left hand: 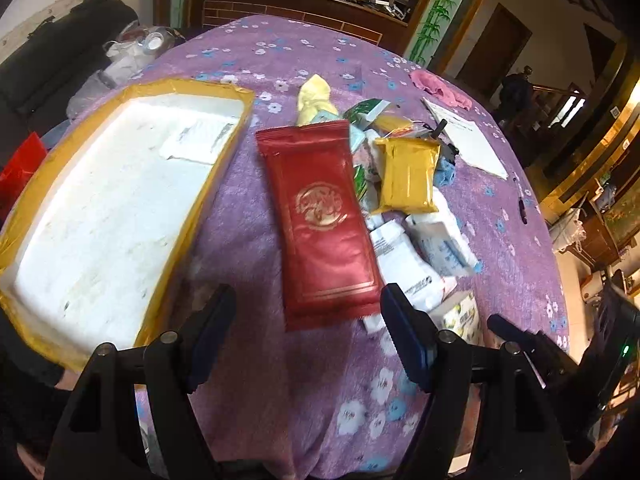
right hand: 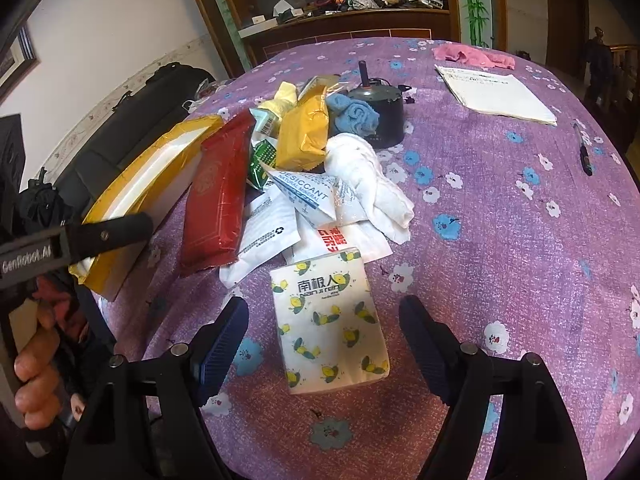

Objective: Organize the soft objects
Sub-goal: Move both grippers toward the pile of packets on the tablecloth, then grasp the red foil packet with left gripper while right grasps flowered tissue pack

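A long red packet point(left hand: 320, 216) lies on the purple flowered cloth, its near end between the fingers of my left gripper point(left hand: 308, 300), which is open and not touching it. A lemon-print tissue pack point(right hand: 328, 320) lies between the fingers of my right gripper point(right hand: 324, 312), also open with gaps on both sides. Behind them is a heap: a yellow packet point(right hand: 304, 136), a white towel point(right hand: 372, 176), a blue cloth point(right hand: 352, 114), a pale yellow cloth point(left hand: 314, 98) and a desiccant bag point(right hand: 308, 196). A white foam box point(left hand: 224, 92) with yellow tape lies at the left.
A pink cloth point(right hand: 472, 56), a sheet of paper point(right hand: 496, 92) and a pen point(right hand: 584, 152) lie toward the table's far right. A dark round motor point(right hand: 380, 112) stands behind the heap. A black bag point(left hand: 60, 48) sits beyond the table's left edge. A hand point(right hand: 36, 372) holds the left gripper.
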The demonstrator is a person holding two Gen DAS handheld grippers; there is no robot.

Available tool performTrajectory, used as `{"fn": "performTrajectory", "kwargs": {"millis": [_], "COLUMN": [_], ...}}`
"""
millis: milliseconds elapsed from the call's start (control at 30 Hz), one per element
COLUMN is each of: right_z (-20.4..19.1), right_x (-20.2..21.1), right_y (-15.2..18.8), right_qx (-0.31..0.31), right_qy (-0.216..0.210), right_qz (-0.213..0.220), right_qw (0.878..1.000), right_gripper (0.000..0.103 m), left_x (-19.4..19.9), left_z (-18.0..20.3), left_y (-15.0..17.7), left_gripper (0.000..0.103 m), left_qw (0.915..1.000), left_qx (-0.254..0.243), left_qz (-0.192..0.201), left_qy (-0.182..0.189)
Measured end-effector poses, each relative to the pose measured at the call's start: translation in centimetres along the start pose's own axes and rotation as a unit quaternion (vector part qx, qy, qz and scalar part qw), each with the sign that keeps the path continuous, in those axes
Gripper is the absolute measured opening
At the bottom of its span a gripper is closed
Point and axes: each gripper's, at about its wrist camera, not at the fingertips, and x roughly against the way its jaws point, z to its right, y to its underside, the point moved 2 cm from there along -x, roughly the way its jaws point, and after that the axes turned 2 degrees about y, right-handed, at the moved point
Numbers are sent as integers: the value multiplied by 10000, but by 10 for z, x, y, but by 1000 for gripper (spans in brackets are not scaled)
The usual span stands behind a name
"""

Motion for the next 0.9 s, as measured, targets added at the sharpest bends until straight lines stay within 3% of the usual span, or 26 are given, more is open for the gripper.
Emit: {"fn": "performTrajectory", "kwargs": {"millis": [100, 167, 267, 400, 533, 600, 733, 900], "right_z": [1, 1, 1, -1, -3, -4, -5, -7], "right_x": [-7, -13, -18, -27, -31, -30, -28, -25], "right_y": [1, 0, 2, 4, 4, 5, 7, 11], "right_qx": [-6, -6, -11, 59, 130, 143, 205, 248], "right_qy": [-13, 5, -16, 32, 191, 229, 350, 459], "right_qz": [-86, -132, -168, -251, -219, -185, -146, -87], "right_qw": [10000, 9999, 9999, 9997, 9995, 9995, 9991, 9986], "right_gripper": [79, 79, 79, 79, 79, 76, 56, 54], "left_x": [-13, -24, -46, -60, -80, -82, -73, -64], "left_z": [1, 2, 5, 6, 12, 6, -7, -11], "left_y": [-12, -19, -30, -39, -39, -35, -30, -25], "left_gripper": [74, 74, 74, 74, 74, 73, 65, 55], "left_qw": [10000, 9995, 9992, 9995, 9973, 9981, 9990, 9985], "left_qx": [-47, -136, -226, -130, -473, -286, 225, 387], "left_qz": [43, 127, -90, -301, -422, -496, -356, -276], "left_qy": [24, -256, -313, -28, -381, -230, 147, 278]}}
